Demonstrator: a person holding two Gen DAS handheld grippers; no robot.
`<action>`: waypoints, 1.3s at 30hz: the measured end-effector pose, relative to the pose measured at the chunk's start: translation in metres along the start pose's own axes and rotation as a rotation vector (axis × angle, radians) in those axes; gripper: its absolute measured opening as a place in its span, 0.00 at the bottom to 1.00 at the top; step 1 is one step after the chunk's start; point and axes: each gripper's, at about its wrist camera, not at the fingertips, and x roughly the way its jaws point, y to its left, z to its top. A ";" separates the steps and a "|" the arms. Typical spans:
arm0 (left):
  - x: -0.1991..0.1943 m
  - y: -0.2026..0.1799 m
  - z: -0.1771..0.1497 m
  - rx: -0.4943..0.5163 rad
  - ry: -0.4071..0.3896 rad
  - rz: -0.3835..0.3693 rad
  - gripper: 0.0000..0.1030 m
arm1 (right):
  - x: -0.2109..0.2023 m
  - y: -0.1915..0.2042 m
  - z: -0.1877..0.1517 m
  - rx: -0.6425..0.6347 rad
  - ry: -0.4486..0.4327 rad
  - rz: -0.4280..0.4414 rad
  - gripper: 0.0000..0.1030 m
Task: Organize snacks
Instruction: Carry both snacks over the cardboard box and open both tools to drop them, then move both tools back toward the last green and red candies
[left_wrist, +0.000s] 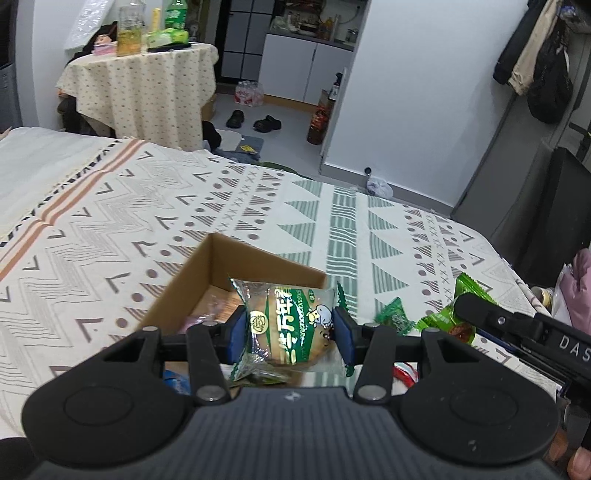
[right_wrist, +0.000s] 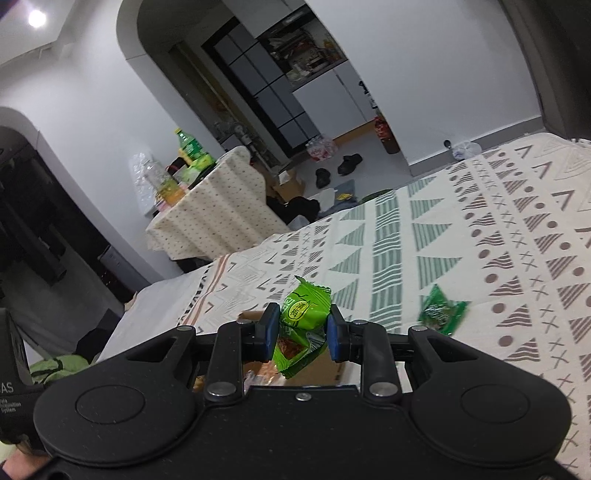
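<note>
Even, dim indoor light; ceiling lamp (right_wrist: 37, 17) glare; fisheye-curved edges, slight blur.

This is a lived-in home, a small studio-style bedroom opening onto a kitchen corner. A bed (left_wrist: 258, 206) with a geometric-patterned cover fills the foreground. Beside it stands a small surface (left_wrist: 147, 88) draped in a dotted cloth, carrying a green bottle (left_wrist: 175, 14) and a clear jar of yellowish liquid (left_wrist: 130, 31). Coats (left_wrist: 535, 48) hang on the wall at the right. On the grey floor lie a pair of dark shoes (left_wrist: 255, 121) and a pack of water bottles (left_wrist: 250, 92), near white cabinets (left_wrist: 306, 70) with cluttered shelves above. An arched doorway (right_wrist: 155, 22) shows in the right wrist view.
</note>
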 end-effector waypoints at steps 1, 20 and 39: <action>-0.002 0.005 0.001 -0.006 -0.001 0.003 0.46 | 0.001 0.004 -0.002 -0.005 0.003 0.002 0.26; 0.008 0.078 0.003 -0.089 0.048 0.042 0.46 | 0.051 0.060 -0.034 -0.058 0.133 0.064 0.26; 0.025 0.078 0.004 -0.074 0.102 0.014 0.68 | 0.045 0.027 -0.035 -0.014 0.190 -0.089 0.44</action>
